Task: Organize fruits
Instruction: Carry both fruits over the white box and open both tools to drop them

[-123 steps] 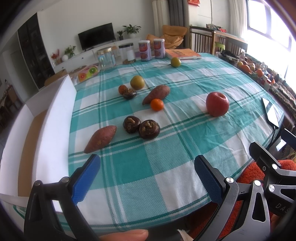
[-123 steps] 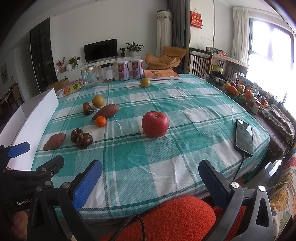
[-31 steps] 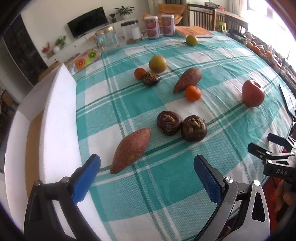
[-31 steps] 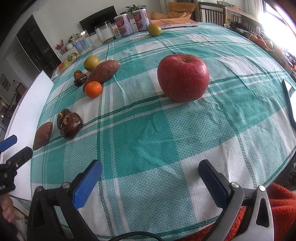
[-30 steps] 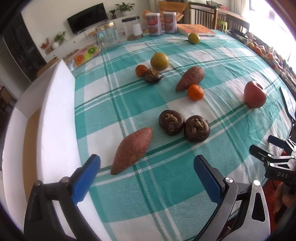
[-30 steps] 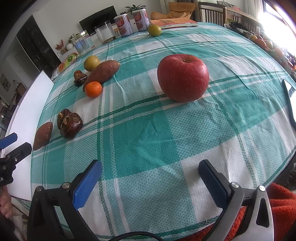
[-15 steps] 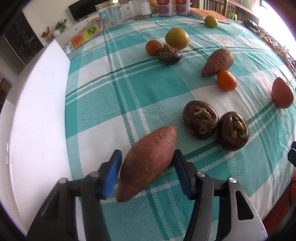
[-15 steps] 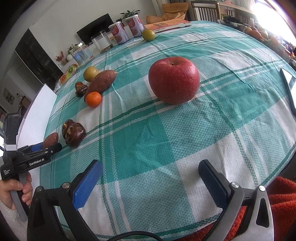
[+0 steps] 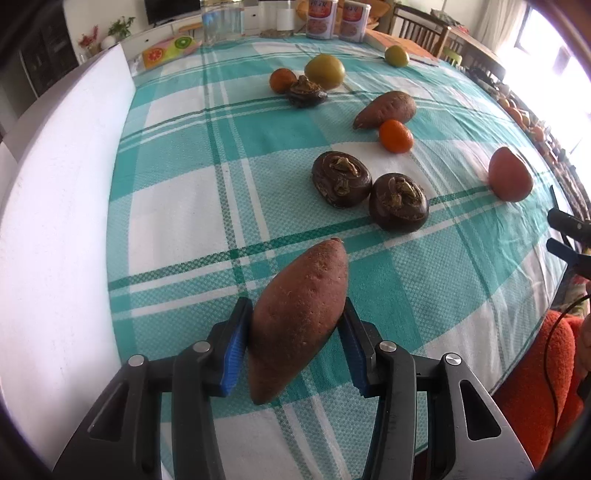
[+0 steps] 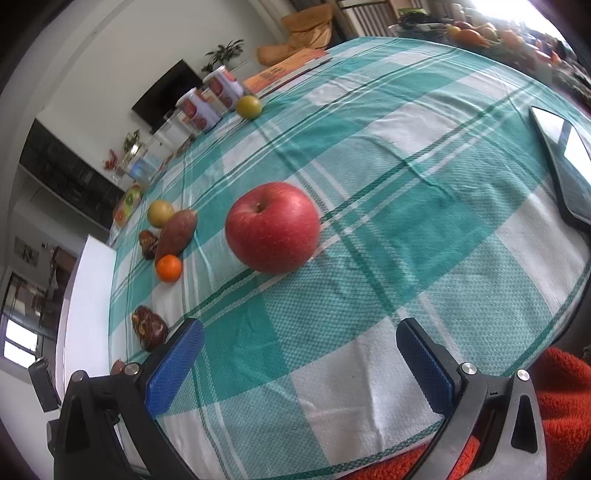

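Note:
On the teal checked tablecloth (image 9: 192,155) lies a reddish-brown sweet potato (image 9: 306,280). My left gripper (image 9: 294,312) straddles its near half; the jaws are still closing, and both blue pads touch its sides. Beyond it sit two dark water chestnuts (image 9: 341,179), a tangerine (image 9: 396,135), a second sweet potato (image 9: 386,109) and a red apple (image 9: 510,179). In the right wrist view the red apple (image 10: 272,227) stands ahead of my right gripper (image 10: 299,328), which is open with only cloth between its fingers.
A white foam box (image 9: 55,221) runs along the table's left side. A yellow-green fruit (image 9: 325,71), a small orange (image 9: 282,79) and a third chestnut (image 9: 306,94) sit farther back, with cans (image 9: 321,18) behind them. A phone (image 10: 565,162) lies at the right edge.
My left gripper dropped onto the near sweet potato and its jaws came in from wide open to touch its sides. The right gripper shifted and rolled, staying open.

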